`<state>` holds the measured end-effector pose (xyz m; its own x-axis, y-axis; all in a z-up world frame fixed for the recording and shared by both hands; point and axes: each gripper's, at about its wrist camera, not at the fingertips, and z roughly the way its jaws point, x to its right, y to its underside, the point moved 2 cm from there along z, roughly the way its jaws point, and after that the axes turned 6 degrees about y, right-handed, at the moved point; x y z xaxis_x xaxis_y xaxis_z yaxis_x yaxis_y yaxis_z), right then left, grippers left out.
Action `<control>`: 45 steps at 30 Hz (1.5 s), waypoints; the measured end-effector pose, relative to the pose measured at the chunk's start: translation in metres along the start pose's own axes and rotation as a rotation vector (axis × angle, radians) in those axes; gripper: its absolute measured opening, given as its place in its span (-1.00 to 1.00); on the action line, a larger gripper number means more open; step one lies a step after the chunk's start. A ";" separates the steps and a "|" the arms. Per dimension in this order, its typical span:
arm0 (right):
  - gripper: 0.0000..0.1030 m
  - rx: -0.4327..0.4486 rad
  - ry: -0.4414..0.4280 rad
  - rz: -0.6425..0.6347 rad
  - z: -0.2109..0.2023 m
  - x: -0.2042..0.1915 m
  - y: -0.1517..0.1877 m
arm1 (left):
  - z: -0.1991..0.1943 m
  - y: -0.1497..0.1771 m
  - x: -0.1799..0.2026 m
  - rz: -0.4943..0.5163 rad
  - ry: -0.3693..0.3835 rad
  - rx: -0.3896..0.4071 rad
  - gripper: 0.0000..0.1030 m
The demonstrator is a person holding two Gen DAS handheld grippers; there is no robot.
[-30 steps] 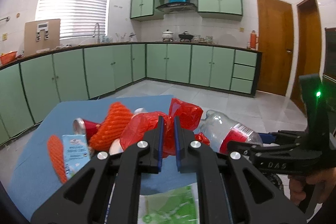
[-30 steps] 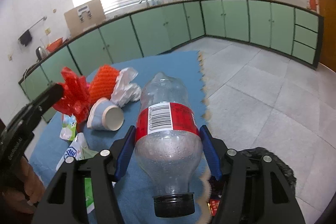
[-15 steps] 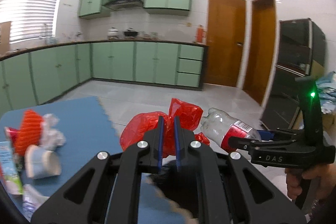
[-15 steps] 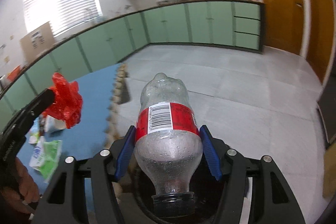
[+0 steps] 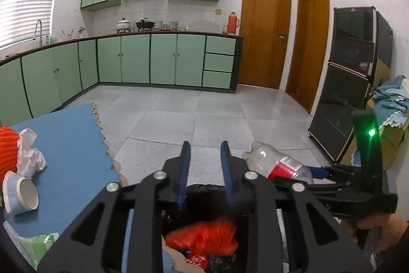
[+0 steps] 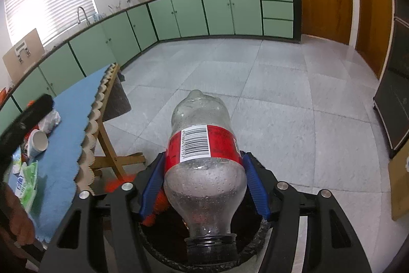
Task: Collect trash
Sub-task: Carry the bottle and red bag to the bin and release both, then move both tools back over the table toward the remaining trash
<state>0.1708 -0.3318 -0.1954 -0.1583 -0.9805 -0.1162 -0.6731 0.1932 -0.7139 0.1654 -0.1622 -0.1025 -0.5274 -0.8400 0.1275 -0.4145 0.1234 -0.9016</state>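
Kitchen tile floor, bin [image 6: 258,238] directly below. Bottle [image 6: 204,165] clamped in right gripper [image 6: 204,181], long axis along fingers, cap pointing down into bin. Left gripper [image 5: 204,165] released, empty, red bag [image 5: 204,237] beneath it inside bin.

A clear bottle [image 6: 204,170] with a red label, a white barcode patch and a black cap is seen. Blue pads are carried on the black left gripper [image 5: 204,165]. The counter [image 5: 74,155] is covered in blue. A red-orange bag [image 5: 204,237] is shown inside a black-lined bin [image 6: 255,242].
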 end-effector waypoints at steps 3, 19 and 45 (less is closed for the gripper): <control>0.30 -0.023 0.008 -0.008 0.012 -0.002 -0.001 | -0.003 -0.004 -0.008 -0.014 -0.023 0.004 -0.41; 0.88 0.182 -0.074 -0.063 -0.064 -0.070 -0.024 | -0.089 -0.020 -0.065 -0.061 -0.191 0.089 0.49; 0.71 0.160 -0.343 -0.306 -0.033 -0.275 0.050 | -0.220 0.052 -0.190 -0.187 -0.629 0.094 0.56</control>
<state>0.1564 -0.0511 -0.1764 0.2952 -0.9515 -0.0862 -0.5280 -0.0873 -0.8447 0.0812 0.1201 -0.0823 0.0929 -0.9946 0.0458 -0.3757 -0.0776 -0.9235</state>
